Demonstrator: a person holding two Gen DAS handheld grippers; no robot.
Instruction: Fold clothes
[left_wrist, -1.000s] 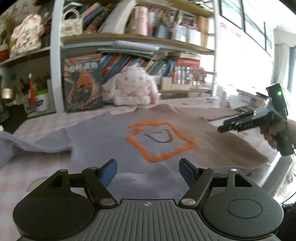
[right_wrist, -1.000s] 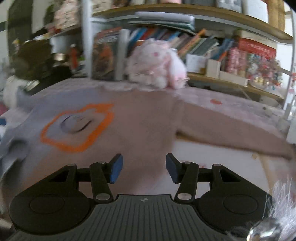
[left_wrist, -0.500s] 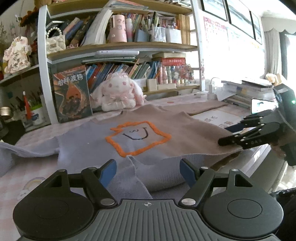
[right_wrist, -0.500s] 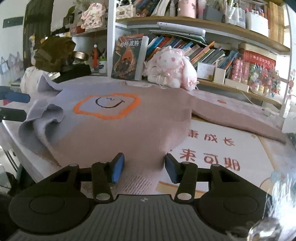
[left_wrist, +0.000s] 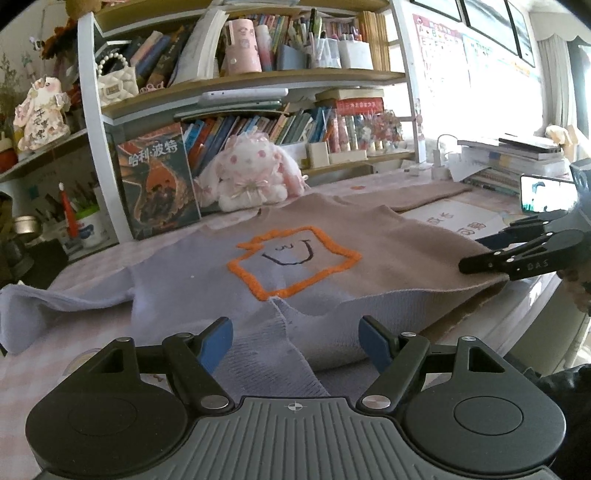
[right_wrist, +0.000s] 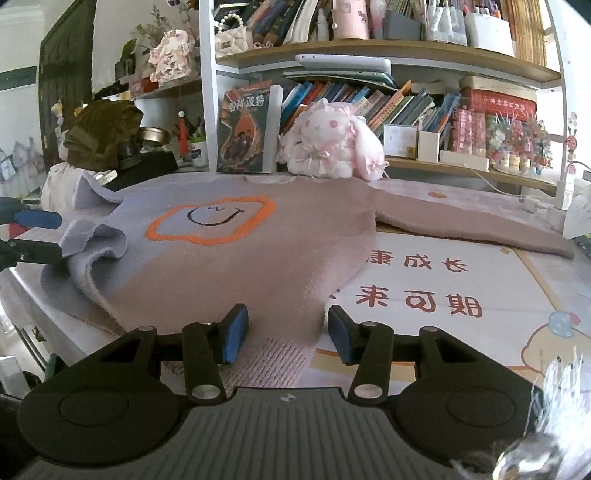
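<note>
Two-tone lilac-and-taupe knitted sweater (right_wrist: 236, 258) spread flat to the desk's near edge for folding, left gripper (left_wrist: 295, 341) wide open and right gripper (right_wrist: 284, 330) half open, both empty, straddling its hem.

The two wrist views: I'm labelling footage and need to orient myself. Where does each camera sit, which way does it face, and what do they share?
Left wrist: sits on the left gripper, faces across the sweater toward the bookshelf; the right gripper shows at the right edge.
Right wrist: sits on the right gripper, faces the same way over the sweater's hem; the left gripper shows at the left edge.
Shared: sweater, plush rabbit, bookshelf.
</note>
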